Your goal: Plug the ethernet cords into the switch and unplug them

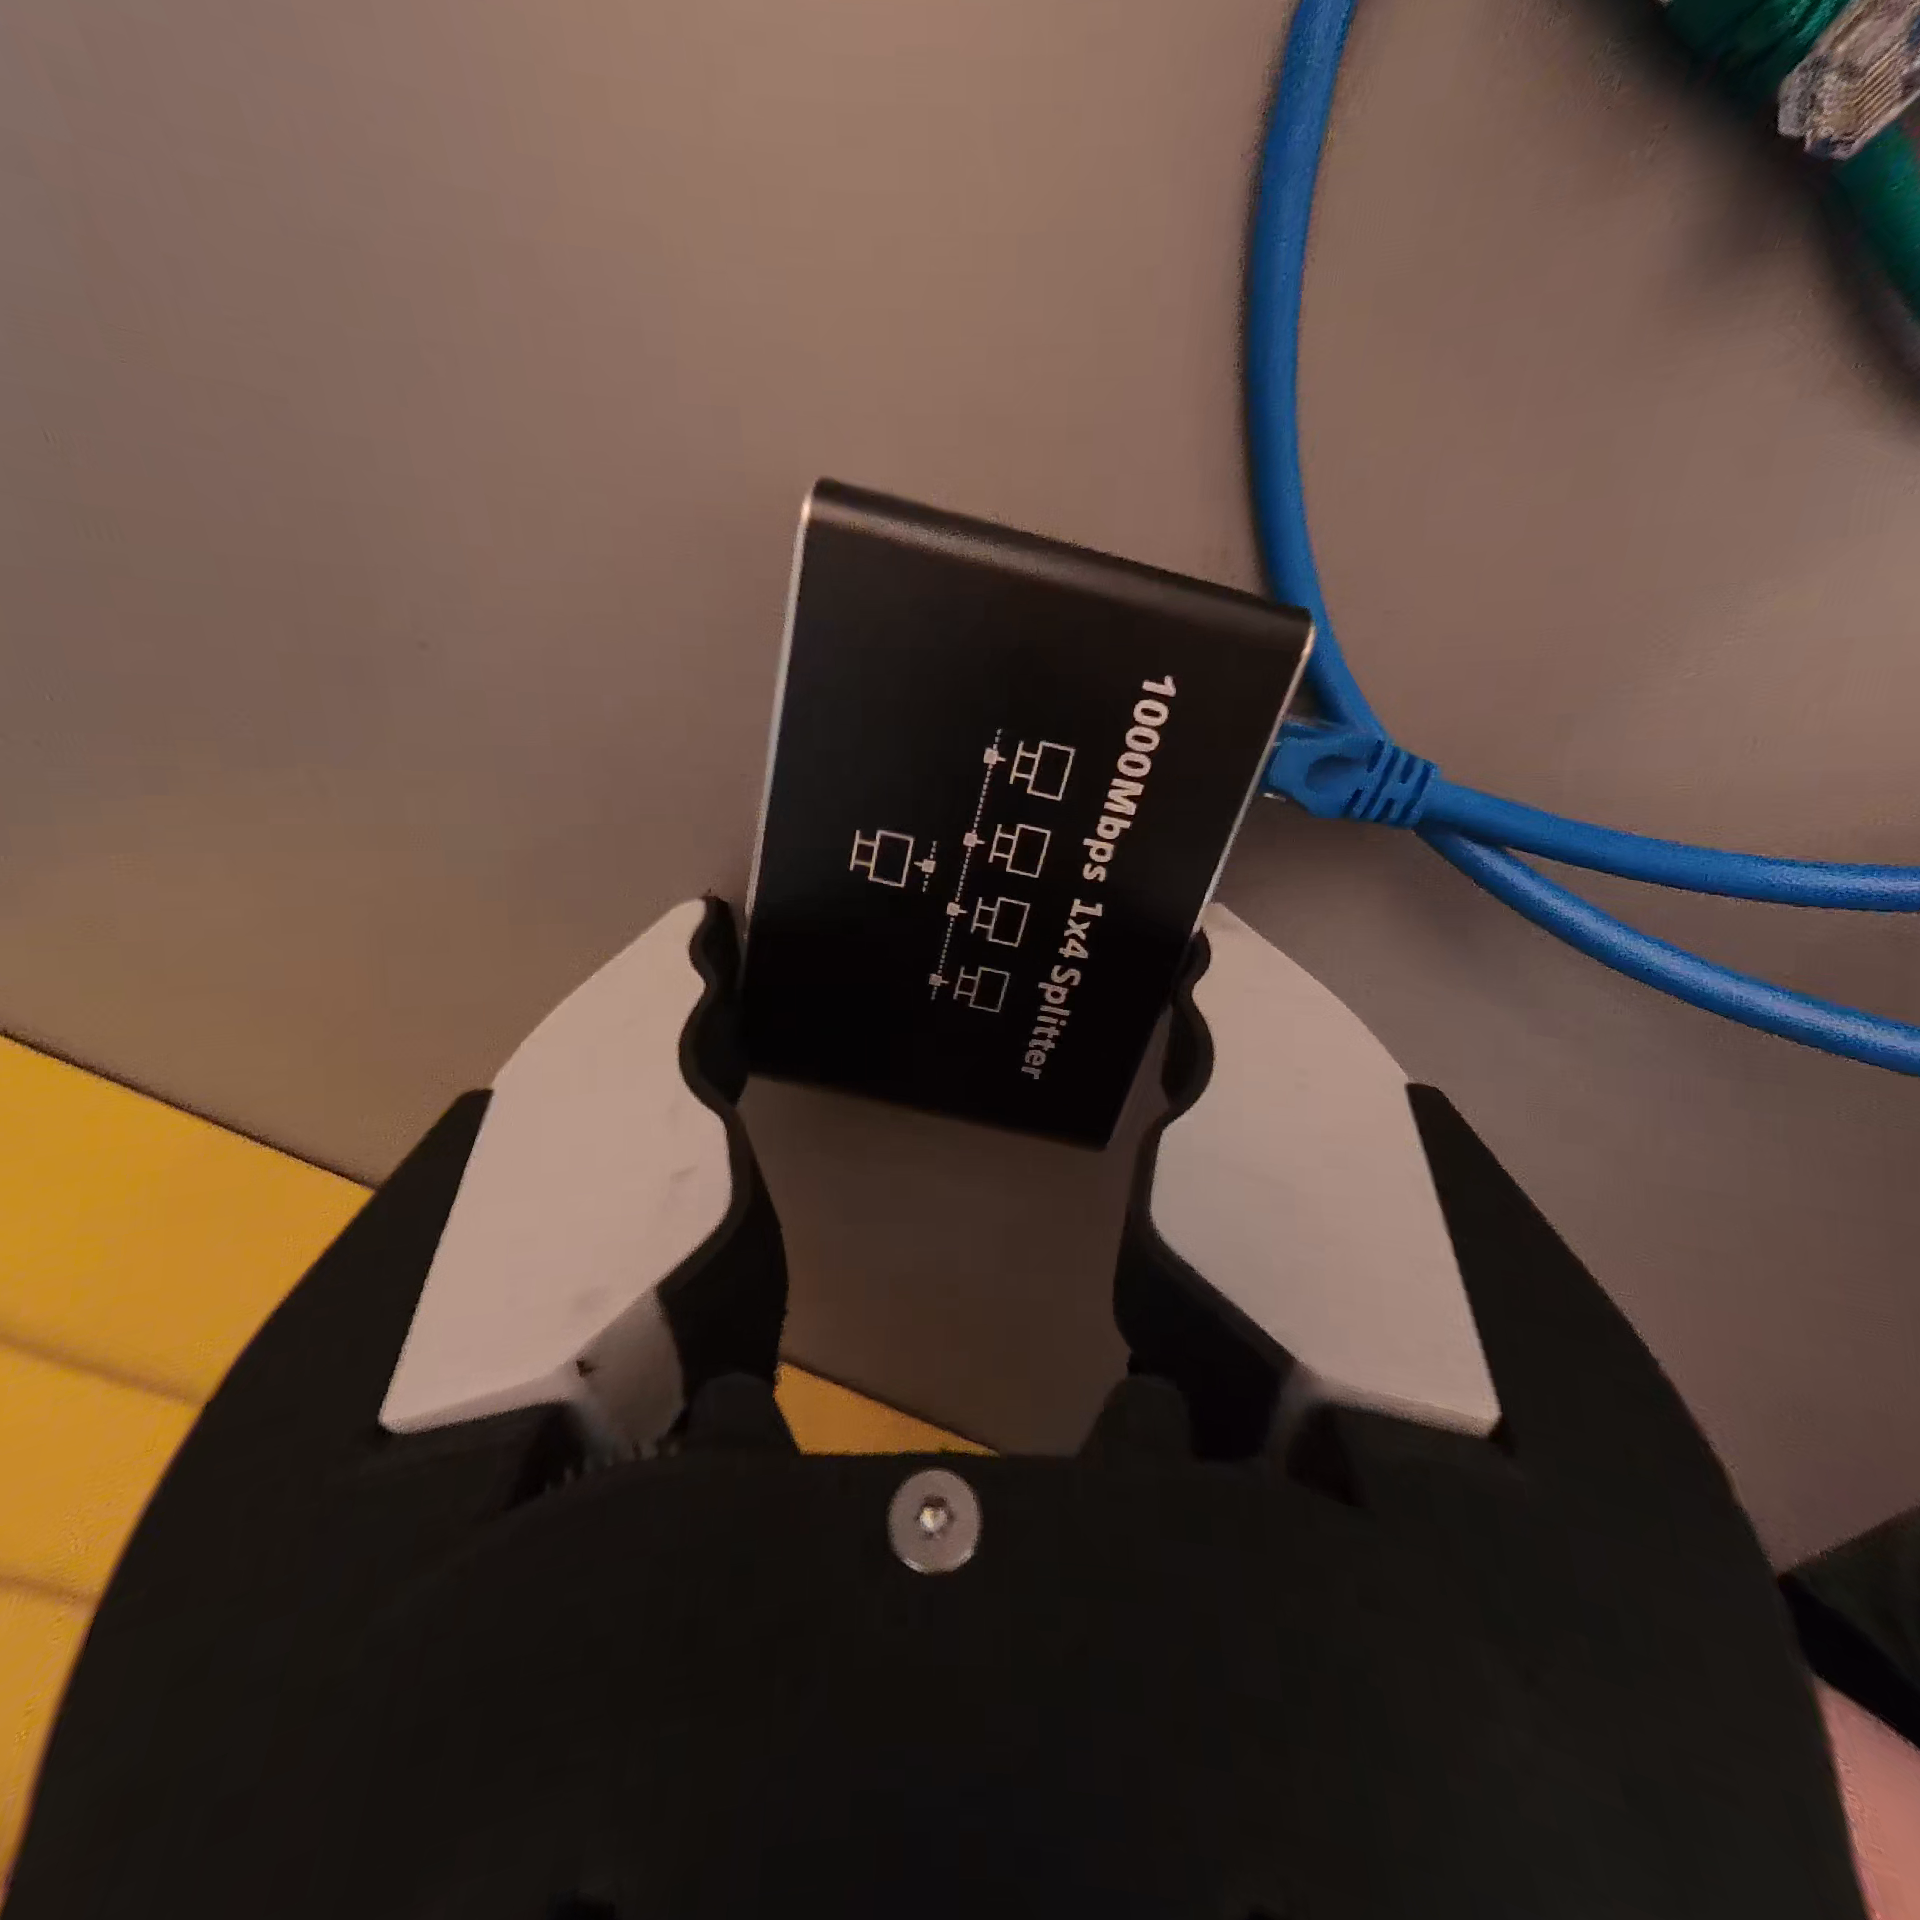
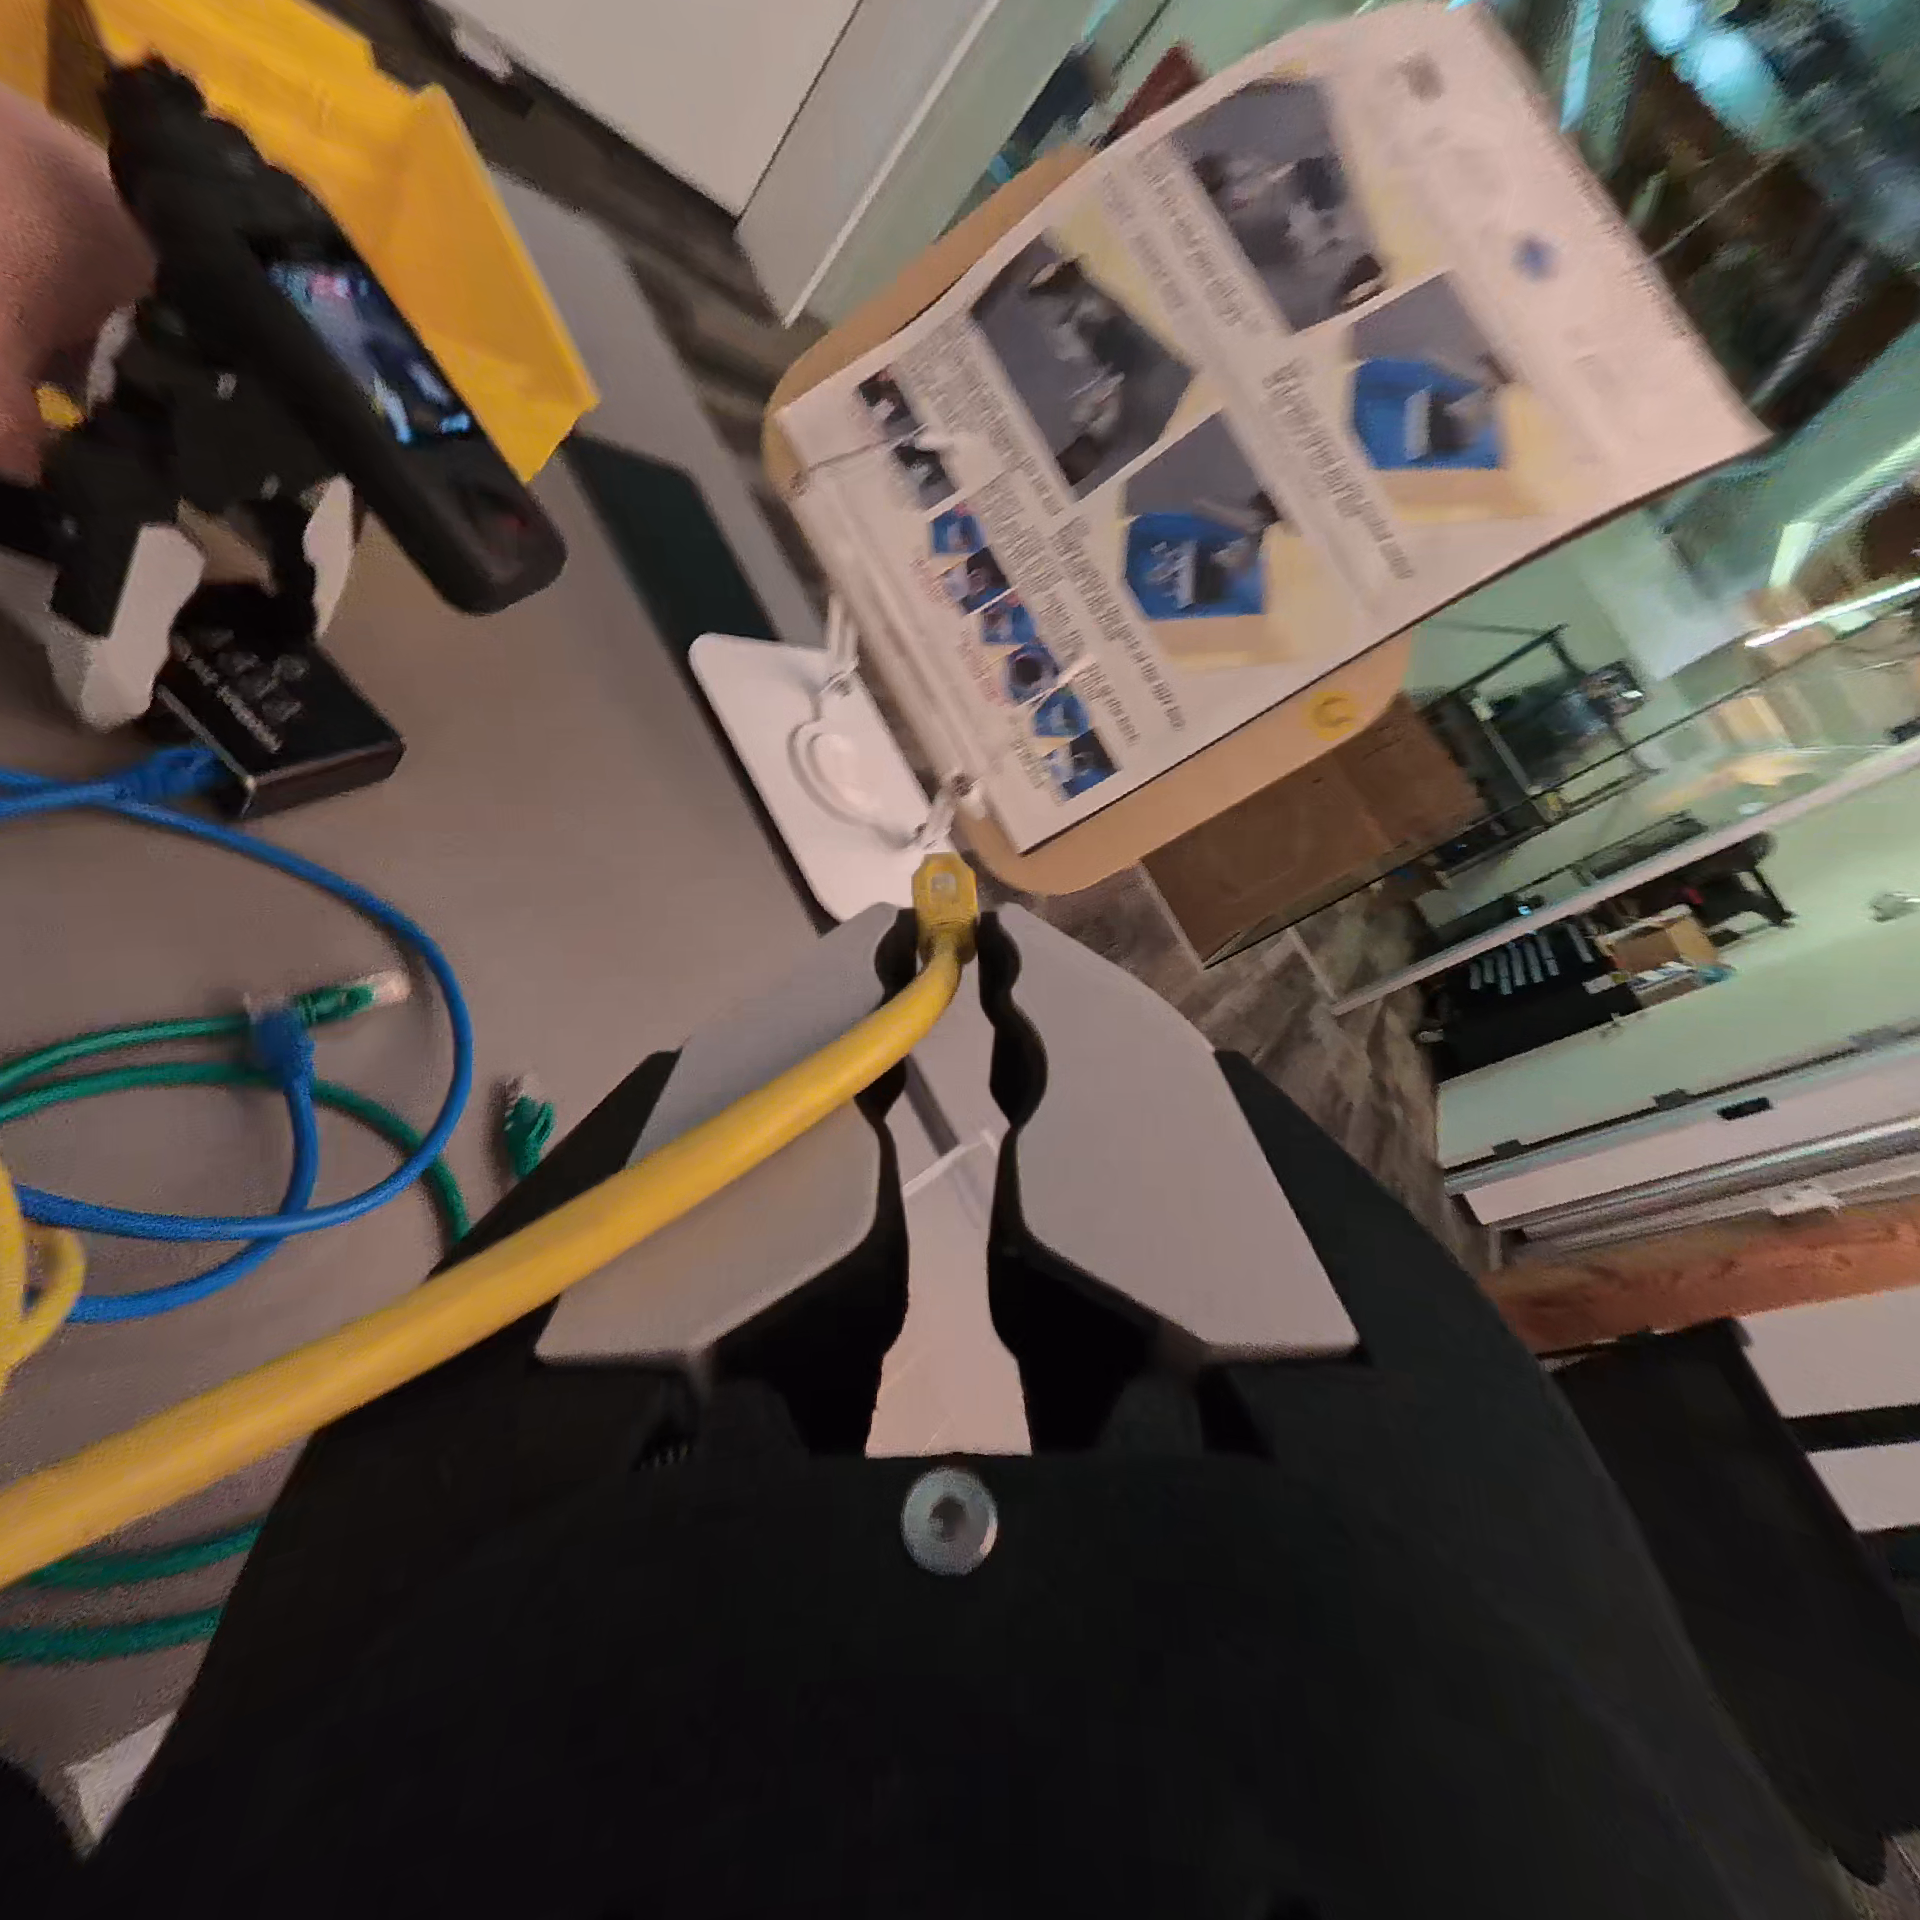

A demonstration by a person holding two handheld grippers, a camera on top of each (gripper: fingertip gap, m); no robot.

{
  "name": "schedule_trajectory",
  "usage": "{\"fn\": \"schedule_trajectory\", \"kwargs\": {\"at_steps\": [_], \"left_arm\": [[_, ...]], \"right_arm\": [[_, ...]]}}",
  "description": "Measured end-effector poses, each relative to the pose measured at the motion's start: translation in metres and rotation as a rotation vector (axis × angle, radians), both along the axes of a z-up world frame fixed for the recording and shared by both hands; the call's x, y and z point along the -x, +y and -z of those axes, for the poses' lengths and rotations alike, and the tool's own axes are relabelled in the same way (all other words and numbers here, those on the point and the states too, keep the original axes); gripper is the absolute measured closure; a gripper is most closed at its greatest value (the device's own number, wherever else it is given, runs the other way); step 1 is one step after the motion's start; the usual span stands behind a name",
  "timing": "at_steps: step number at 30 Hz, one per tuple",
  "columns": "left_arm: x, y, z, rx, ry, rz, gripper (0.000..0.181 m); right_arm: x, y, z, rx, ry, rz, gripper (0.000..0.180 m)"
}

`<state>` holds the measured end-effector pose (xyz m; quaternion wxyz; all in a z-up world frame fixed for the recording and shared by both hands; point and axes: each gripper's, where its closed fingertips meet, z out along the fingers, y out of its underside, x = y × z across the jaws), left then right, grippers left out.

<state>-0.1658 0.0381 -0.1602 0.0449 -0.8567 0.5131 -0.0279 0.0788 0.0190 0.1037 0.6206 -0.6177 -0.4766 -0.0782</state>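
Note:
My left gripper (image 1: 961, 966) is shut on the black switch (image 1: 997, 790), which lies on the grey table (image 1: 416, 416). A blue cord (image 1: 1351, 779) is plugged into the switch's right side. A green cord's plug (image 1: 1839, 104) lies at the top right. My right gripper (image 2: 940, 940) is shut on the yellow cord (image 2: 623, 1174) just behind its plug (image 2: 943, 888), held up above the table edge. In the right wrist view the left gripper (image 2: 197, 613) holds the switch (image 2: 281, 707) at the far left, with the blue cord (image 2: 156, 774) in it.
Blue (image 2: 416, 977) and green (image 2: 343, 1101) cord loops lie on the table, with loose green plugs (image 2: 525, 1127). A yellow bin (image 2: 457, 249) stands behind the left gripper. A printed sheet on a cardboard board (image 2: 1247, 416) stands on a white stand (image 2: 810, 748) at the table's edge.

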Motion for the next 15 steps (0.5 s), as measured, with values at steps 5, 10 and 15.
{"fn": "schedule_trajectory", "kwargs": {"at_steps": [5, 10, 15], "left_arm": [[-0.004, 0.021, -0.034, -0.143, -0.09, -0.066, 0.102], [-0.015, 0.028, -0.116, -0.427, -0.234, -0.097, 0.103], [-0.003, 0.023, -0.181, -0.696, -0.257, -0.122, 0.103]], "right_arm": [[-0.005, -0.016, -0.008, 0.005, -0.038, 0.026, 0.168], [0.009, -0.012, 0.038, 0.216, -0.178, 0.026, 0.169], [0.004, 0.006, 0.103, 0.473, -0.321, 0.11, 0.168]]}}
